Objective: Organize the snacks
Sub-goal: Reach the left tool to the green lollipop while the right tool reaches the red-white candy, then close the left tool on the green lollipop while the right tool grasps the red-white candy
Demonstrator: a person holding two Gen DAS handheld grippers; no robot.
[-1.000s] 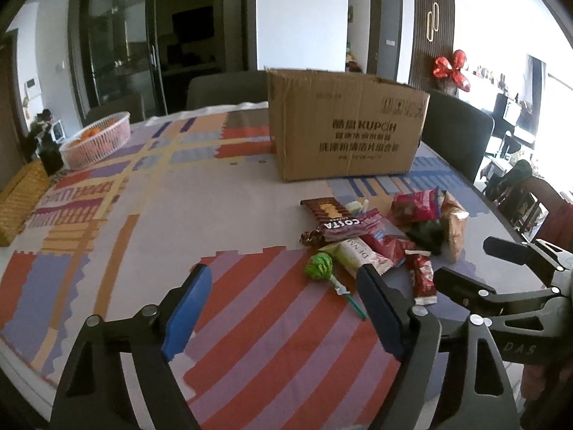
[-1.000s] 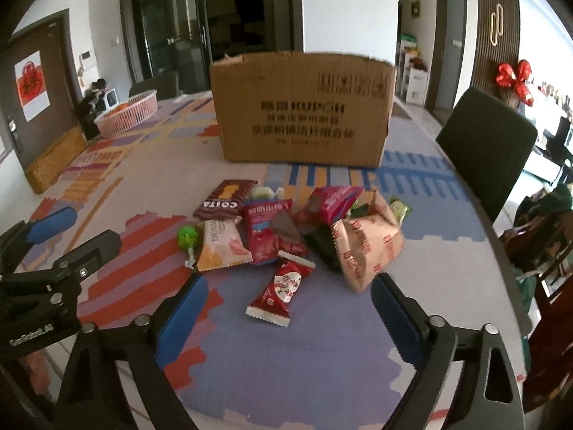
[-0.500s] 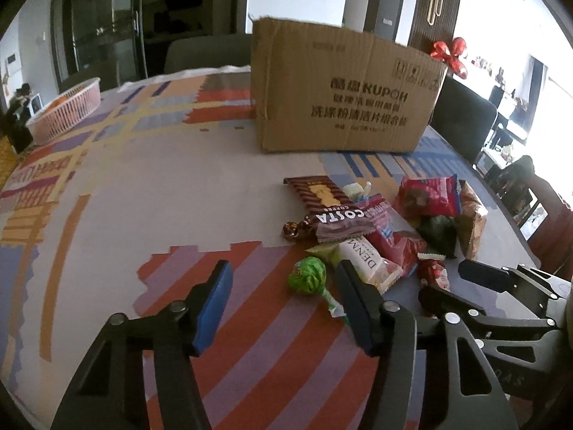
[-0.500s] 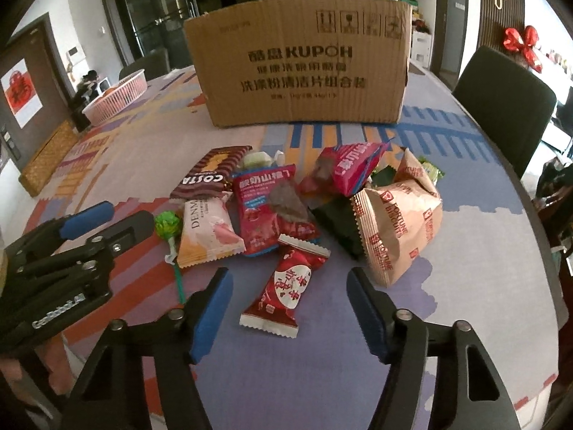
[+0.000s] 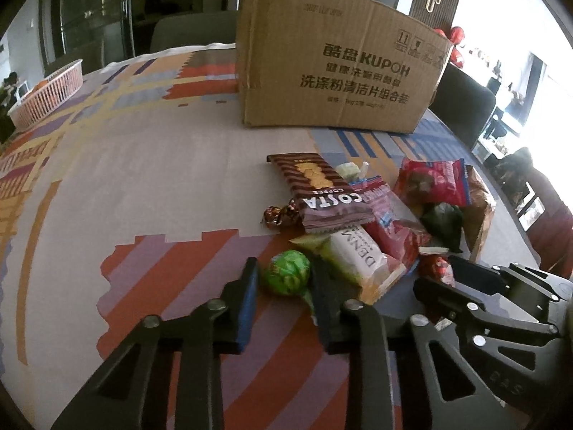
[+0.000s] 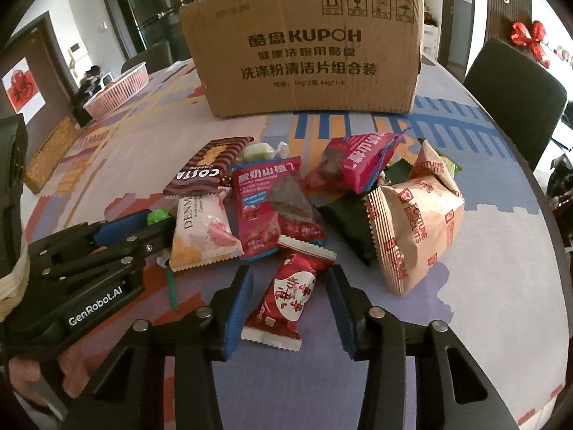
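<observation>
A patterned table (image 5: 143, 186) carries a cardboard box (image 5: 336, 68), snack packets (image 6: 286, 200) and a pink basket (image 5: 46, 96)

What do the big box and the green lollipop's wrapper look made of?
Box: brown corrugated cardboard, matte, with fluting visible along the top edge. Green lollipop wrapper: probably thin plastic film or foil, crinkled with glossy highlights; which one is unclear.

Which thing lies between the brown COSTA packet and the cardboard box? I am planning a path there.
Nothing: the tablecloth is bare between the COSTA packet and the cardboard box, clearest in the left wrist view.
</observation>
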